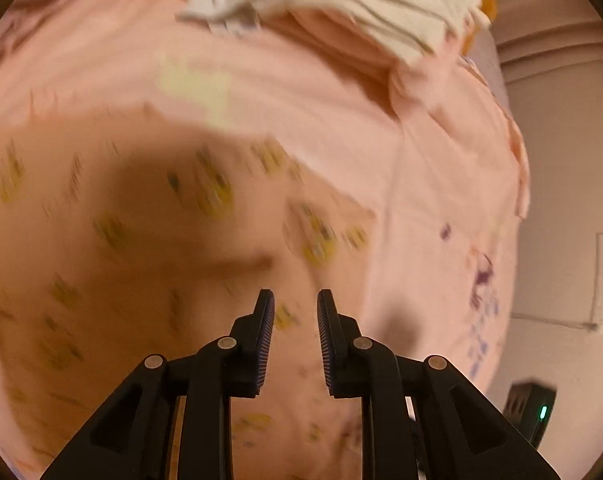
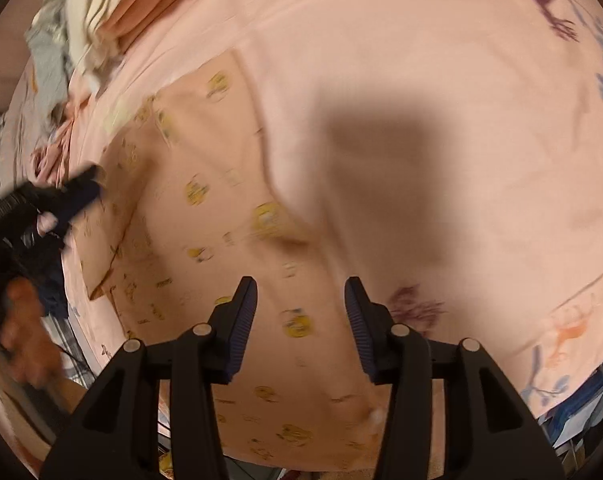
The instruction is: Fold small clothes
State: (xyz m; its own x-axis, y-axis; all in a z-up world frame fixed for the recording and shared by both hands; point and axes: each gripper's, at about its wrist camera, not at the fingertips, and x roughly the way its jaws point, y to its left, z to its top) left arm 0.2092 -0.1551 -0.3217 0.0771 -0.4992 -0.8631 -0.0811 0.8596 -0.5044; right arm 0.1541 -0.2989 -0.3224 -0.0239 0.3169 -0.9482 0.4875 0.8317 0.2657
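Bed (image 2: pixel 441 60) under a pink printed sheet, with a heap of other clothes (image 1: pixel 381 4) at its far edge. A small peach garment (image 2: pixel 205 208) with yellow motifs lies flat, its long axis running away from both tools. Right tool (image 2: pixel 301 312) and left tool (image 1: pixel 296 320) hover just above its near end, jaws apart and empty; which is nearer cannot be told.

- A bed covered by a pale pink sheet (image 2: pixel 441 80) with purple and orange prints carried everything.
- A peach garment with yellow prints (image 2: pixel 221 208) lay flat on it.
- A pile of cream and pink folded cloths (image 1: pixel 361 12) rested nearby.
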